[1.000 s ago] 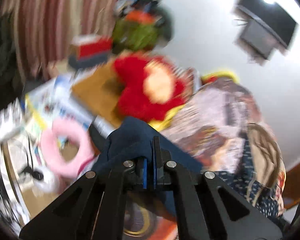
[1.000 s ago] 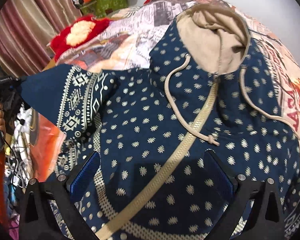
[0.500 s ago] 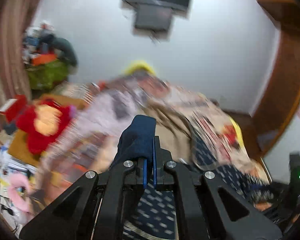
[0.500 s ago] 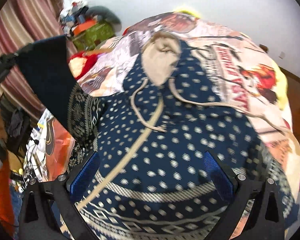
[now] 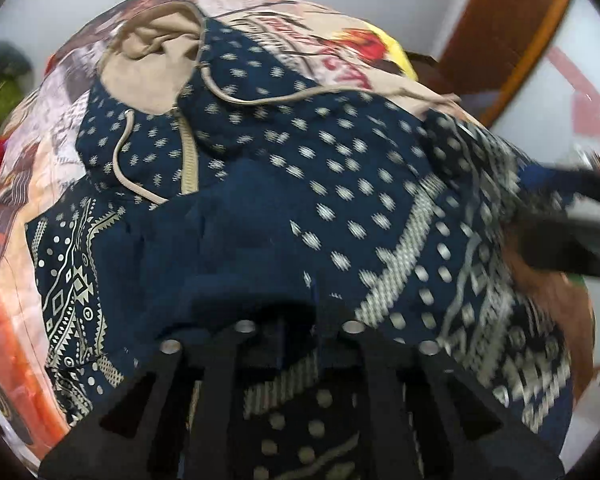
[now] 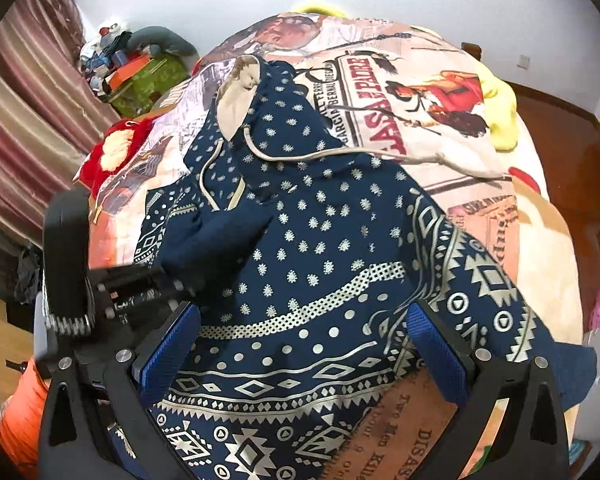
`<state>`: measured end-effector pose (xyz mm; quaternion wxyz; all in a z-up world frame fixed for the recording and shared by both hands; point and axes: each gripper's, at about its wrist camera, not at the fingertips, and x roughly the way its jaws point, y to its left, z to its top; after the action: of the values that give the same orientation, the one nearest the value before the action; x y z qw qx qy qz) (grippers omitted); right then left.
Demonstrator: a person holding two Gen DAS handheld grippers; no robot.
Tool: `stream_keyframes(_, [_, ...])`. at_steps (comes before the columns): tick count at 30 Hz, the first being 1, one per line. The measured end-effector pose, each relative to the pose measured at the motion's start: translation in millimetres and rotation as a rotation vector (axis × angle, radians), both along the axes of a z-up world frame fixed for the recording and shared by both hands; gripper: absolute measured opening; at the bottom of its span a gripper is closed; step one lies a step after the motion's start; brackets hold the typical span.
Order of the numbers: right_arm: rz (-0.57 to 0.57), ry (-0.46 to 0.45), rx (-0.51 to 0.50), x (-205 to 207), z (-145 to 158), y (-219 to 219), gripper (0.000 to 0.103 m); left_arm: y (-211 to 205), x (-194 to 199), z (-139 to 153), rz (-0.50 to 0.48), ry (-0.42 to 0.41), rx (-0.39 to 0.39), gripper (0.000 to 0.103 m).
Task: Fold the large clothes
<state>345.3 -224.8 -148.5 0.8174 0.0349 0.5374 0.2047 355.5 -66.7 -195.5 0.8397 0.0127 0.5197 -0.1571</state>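
A navy hoodie (image 6: pixel 320 240) with pale dots, patterned bands, a beige hood lining (image 5: pixel 148 68) and a beige zip lies front up on the bed; it also shows in the left wrist view (image 5: pixel 340 184). My left gripper (image 5: pixel 300 320) is shut on the plain navy sleeve cuff (image 5: pixel 240 248) and holds it over the hoodie's chest; it shows in the right wrist view (image 6: pixel 140 292) at the left. My right gripper (image 6: pixel 300 340) is open and empty above the hoodie's lower hem, a little over the cloth.
The bed carries a printed poster-style cover (image 6: pixel 400 92) with a yellow edge (image 6: pixel 500 120). A red plush toy (image 6: pixel 108 152), a green box with clutter (image 6: pixel 140 76) and striped curtains (image 6: pixel 28 92) stand at the left. A wooden floor and door frame (image 5: pixel 512 40) lie at the right.
My left gripper has swung the sleeve from the bed's left side over onto the hoodie's chest. My right gripper has drawn back toward the hem and stayed open.
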Motion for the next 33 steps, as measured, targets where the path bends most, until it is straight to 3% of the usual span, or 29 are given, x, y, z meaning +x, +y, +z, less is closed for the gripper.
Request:
stream_keyframes(3, [0.020, -0.001, -0.006, -0.6, -1.2, 12.5, 0.103, 28.9, -18.7, 19.7, 0.003, -0.042, -0.032, 0.043])
stream_keyframes(6, [0.060, -0.018, -0.025, 1.3, -1.7, 32.8, 0.103, 74.5, -37.2, 39.0, 0.098, -0.125, -0.032, 0.065])
stream_keyframes(10, [0.132, -0.044, -0.073, 4.5, -5.2, 68.8, 0.103, 131.9, -53.9, 42.1, 0.243, -0.192, 0.096, 0.068])
stream_keyframes(15, [0.255, -0.092, -0.127, 5.0, -15.6, 122.6, 0.103, 198.2, -65.1, 4.2, 0.372, -0.102, 0.205, 0.068])
stream_keyframes(19, [0.324, -0.069, -0.199, 10.7, -39.3, 163.5, 0.102, 225.7, -71.9, -35.1, 0.396, -0.022, 0.228, 0.068])
stream_keyframes(23, [0.377, -0.017, -0.242, 15.7, -63.8, 193.3, 0.093, 228.7, -63.9, -71.9, 0.375, 0.029, 0.273, 0.068])
stream_keyframes(26, [0.422, 0.027, -0.276, 14.0, -84.1, 207.7, 0.078, 221.2, -53.8, -83.9, 0.341, -0.014, 0.304, 0.068])
stream_keyframes(28, [0.438, 0.043, -0.291, 12.1, -92.9, 211.6, 0.076, 213.7, -46.2, -87.8, 0.323, -0.063, 0.333, 0.063])
stream_keyframes(31, [0.424, 0.033, -0.251, 13.2, -89.3, 206.6, 0.060, 202.0, -35.5, -91.6, 0.302, -0.105, 0.381, 0.040])
stream_keyframes(32, [0.411, 0.030, -0.245, 14.5, -87.7, 203.6, 0.051, 198.8, -32.4, -92.3, 0.296, -0.115, 0.394, 0.022])
stream_keyframes(33, [0.392, 0.025, -0.243, 16.2, -86.6, 200.9, 0.040, 195.8, -29.7, -94.6, 0.304, -0.118, 0.413, 0.018])
